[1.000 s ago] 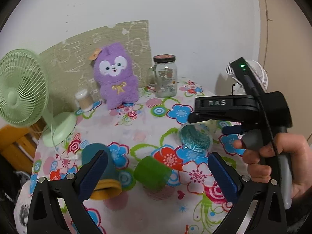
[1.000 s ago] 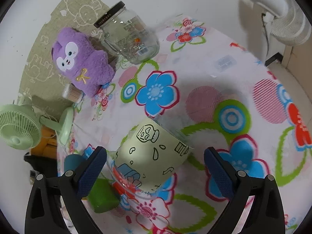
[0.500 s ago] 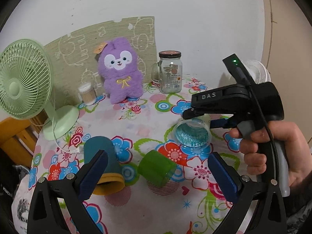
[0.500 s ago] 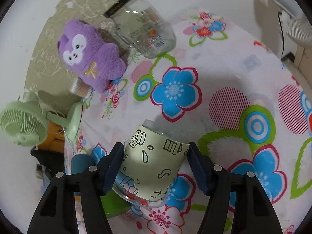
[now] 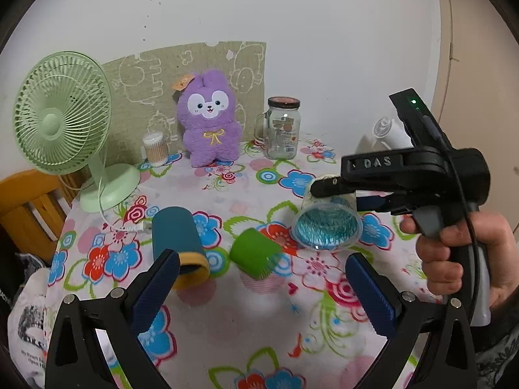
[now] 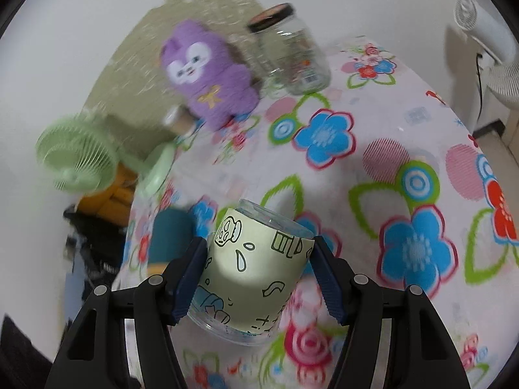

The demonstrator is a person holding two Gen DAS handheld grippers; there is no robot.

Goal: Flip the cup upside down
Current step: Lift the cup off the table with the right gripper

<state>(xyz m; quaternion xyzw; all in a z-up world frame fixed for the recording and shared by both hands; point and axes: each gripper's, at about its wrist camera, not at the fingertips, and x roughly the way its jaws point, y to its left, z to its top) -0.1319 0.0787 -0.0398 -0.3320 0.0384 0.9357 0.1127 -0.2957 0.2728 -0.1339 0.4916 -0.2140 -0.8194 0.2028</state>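
My right gripper (image 6: 256, 275) is shut on a clear plastic cup with a pale green doodle sleeve (image 6: 253, 269), held tilted above the flowered tablecloth (image 6: 405, 149). In the left wrist view the same cup (image 5: 326, 223) lies on its side in the air, its wide mouth facing my camera, gripped by the right gripper (image 5: 343, 194). My left gripper (image 5: 262, 288) is open and empty, low over the table's front. A dark teal cup with a yellow rim (image 5: 178, 240) and a green cup (image 5: 256, 254) lie on their sides between its fingers.
At the back stand a green desk fan (image 5: 61, 110), a jar of cotton swabs (image 5: 155, 149), a purple plush toy (image 5: 209, 120) and a glass jar with a lid (image 5: 282, 129). A white fan (image 6: 486, 35) stands beyond the table's right edge.
My right gripper closed on the doodle cup, lifted it off the cloth and turned it. My left gripper drew back and up a little, still open.
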